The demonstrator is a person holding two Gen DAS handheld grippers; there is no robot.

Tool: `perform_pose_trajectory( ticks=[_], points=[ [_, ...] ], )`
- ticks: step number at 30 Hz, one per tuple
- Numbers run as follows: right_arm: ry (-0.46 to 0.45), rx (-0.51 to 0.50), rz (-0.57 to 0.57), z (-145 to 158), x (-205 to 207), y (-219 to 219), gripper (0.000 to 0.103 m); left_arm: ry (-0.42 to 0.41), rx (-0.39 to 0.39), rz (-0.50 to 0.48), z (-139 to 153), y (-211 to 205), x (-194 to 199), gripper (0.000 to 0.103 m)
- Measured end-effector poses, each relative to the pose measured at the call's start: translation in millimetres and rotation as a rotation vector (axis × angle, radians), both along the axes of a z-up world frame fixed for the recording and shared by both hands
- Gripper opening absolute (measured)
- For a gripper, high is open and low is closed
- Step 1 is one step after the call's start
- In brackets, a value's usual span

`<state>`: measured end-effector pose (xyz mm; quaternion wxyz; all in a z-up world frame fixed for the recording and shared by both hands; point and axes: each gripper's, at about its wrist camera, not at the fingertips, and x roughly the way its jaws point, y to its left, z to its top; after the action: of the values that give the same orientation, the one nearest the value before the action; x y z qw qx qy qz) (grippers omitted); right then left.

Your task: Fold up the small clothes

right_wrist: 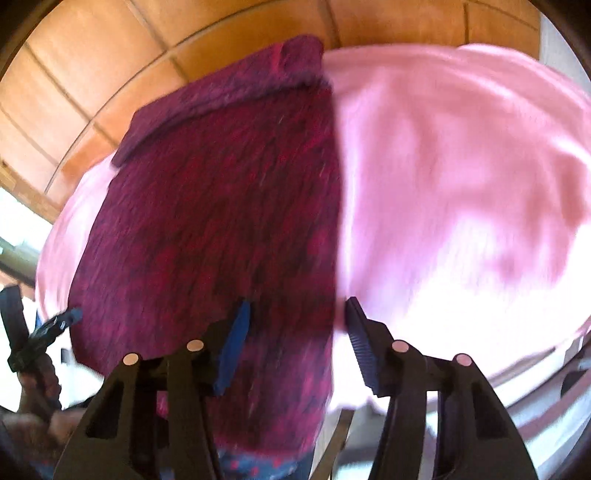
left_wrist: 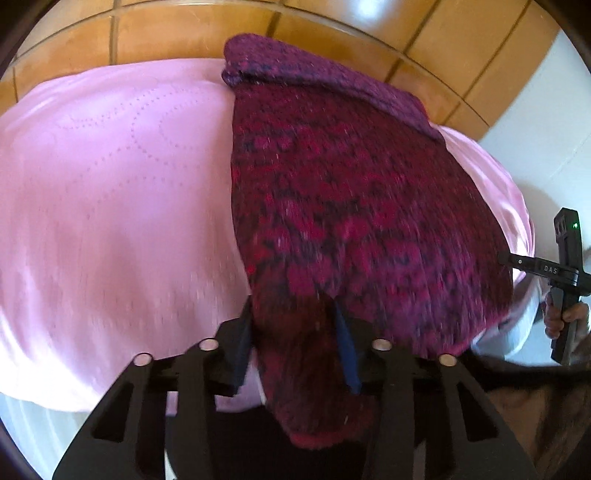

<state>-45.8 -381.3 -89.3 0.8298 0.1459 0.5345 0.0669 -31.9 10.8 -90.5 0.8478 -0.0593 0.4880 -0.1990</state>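
Both grippers have the knitted magenta garment by its near edge on the pink-covered table, left gripper fingers narrowed on a bunched corner, right gripper fingers half-wide around the cloth, grip unclear, so I'd lift both corners level and carry them evenly to the far edge.

Knitted garment lies on the quilted cover, its far edge folded back on itself. Near corner sits between the left gripper fingers; other near corner between the right gripper fingers (contact unclear). Tiled floor beyond the garment.
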Motion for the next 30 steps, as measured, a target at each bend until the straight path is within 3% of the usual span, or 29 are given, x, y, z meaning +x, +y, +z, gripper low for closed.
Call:
perform_pose_trajectory(
  ticks=[4, 5, 8, 13, 17, 22, 28, 30],
  points=[
    [0.077, -0.020, 0.073, -4, -14, 15, 0.033, -0.019, -0.006, -0.026, 7, 0, -5, 0.018],
    [0.090, -0.046, 0.102, -4, -16, 20, 0.025, -0.028, -0.028, -0.028, 11, 2, -6, 0.017],
    [0.080, -0.055, 0.164, 12, -18, 25, 0.019, -0.043, -0.123, -0.024, 27, 11, -4, 0.015],
    [-0.074, 0.084, 0.182, 63, -4, 19, 0.017, -0.086, -0.282, -0.012, 53, 16, 19, 0.014],
    [-0.155, 0.134, 0.139, 74, 29, 16, 0.016, -0.102, -0.396, 0.015, 63, 19, 51, 0.013],
    [-0.208, 0.171, 0.016, 68, 85, -1, 0.015, -0.088, -0.422, 0.090, 59, 14, 109, 0.013],
    [-0.143, 0.159, -0.072, 40, 168, -6, 0.015, 0.008, -0.383, 0.135, 37, 6, 183, 0.013],
    [-0.103, 0.155, -0.091, 32, 183, -15, 0.015, 0.082, -0.385, 0.162, 25, 5, 201, 0.013]
  ],
)
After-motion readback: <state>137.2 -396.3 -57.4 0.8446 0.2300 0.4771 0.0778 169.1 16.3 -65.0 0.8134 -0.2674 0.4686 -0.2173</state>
